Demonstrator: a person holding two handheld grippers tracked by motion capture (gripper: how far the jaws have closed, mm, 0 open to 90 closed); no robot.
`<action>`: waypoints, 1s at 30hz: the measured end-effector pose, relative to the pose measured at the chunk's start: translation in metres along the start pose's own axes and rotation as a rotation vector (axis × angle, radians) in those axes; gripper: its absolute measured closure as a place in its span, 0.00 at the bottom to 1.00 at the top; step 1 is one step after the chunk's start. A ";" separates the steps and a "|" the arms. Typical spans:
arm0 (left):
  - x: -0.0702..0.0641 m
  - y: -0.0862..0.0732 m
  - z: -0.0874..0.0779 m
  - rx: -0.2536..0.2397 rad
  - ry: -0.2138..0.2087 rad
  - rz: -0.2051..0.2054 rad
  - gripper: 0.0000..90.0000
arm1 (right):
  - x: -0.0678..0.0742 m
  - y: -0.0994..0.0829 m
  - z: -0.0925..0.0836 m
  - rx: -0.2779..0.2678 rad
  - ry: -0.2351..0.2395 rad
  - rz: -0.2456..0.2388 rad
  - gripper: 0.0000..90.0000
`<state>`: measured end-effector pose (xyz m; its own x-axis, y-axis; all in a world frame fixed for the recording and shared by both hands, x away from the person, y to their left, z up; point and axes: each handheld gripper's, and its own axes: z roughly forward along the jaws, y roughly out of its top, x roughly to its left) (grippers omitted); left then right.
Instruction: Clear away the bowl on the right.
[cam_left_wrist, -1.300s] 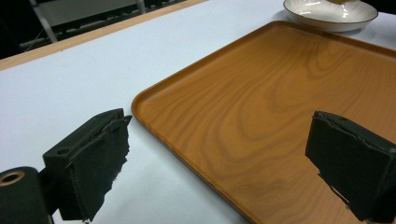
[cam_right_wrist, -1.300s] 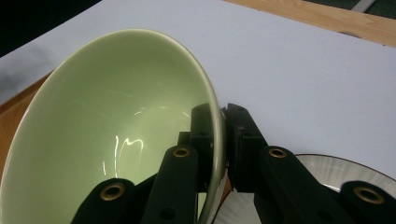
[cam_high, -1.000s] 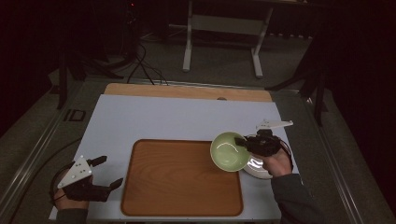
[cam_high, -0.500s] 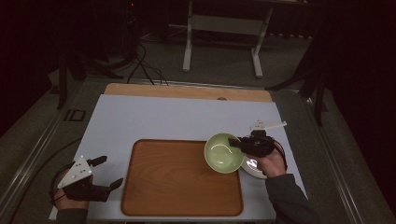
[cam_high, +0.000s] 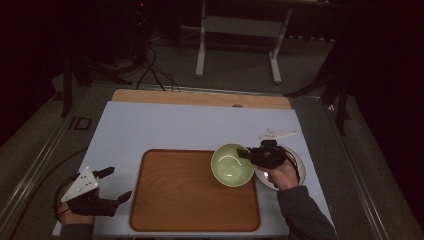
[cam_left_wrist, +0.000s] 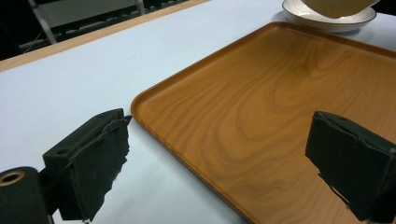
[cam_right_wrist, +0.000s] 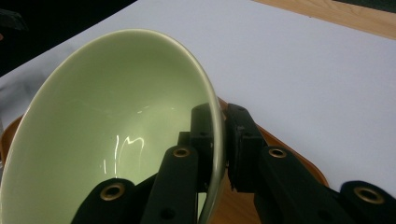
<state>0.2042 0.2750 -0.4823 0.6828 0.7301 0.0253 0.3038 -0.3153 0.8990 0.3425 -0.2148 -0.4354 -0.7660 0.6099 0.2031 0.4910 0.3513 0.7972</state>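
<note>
Dim room, white counter (cam_high: 165, 125). R gripper (cam_high: 248, 154) jaws clamp green bowl (cam_high: 231, 164) rim over wood tray (cam_high: 190, 192); keep level, lower slow. L gripper (cam_high: 116, 186) jaws open, idle.

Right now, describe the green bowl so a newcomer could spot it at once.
Start at the wooden tray in the middle of the white table, then go to its far right corner. The green bowl hangs there, its rim pinched by the right tool. Unlike the white plate beside it, it is pale green, deep and empty.
</note>
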 end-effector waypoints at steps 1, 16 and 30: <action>0.000 0.000 0.000 0.000 0.000 0.000 0.06 | 0.001 0.000 0.001 -0.002 0.003 -0.002 0.91; 0.000 0.000 0.000 0.000 -0.001 0.001 0.06 | 0.007 0.005 0.008 -0.005 0.020 -0.016 0.91; 0.000 0.000 0.000 -0.003 -0.001 0.002 0.06 | 0.016 0.012 0.017 -0.002 0.037 -0.034 0.91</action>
<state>0.2041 0.2754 -0.4821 0.6843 0.7288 0.0261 0.3011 -0.3149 0.9001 0.3430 -0.1886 -0.4323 -0.7970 0.5708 0.1974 0.4641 0.3697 0.8049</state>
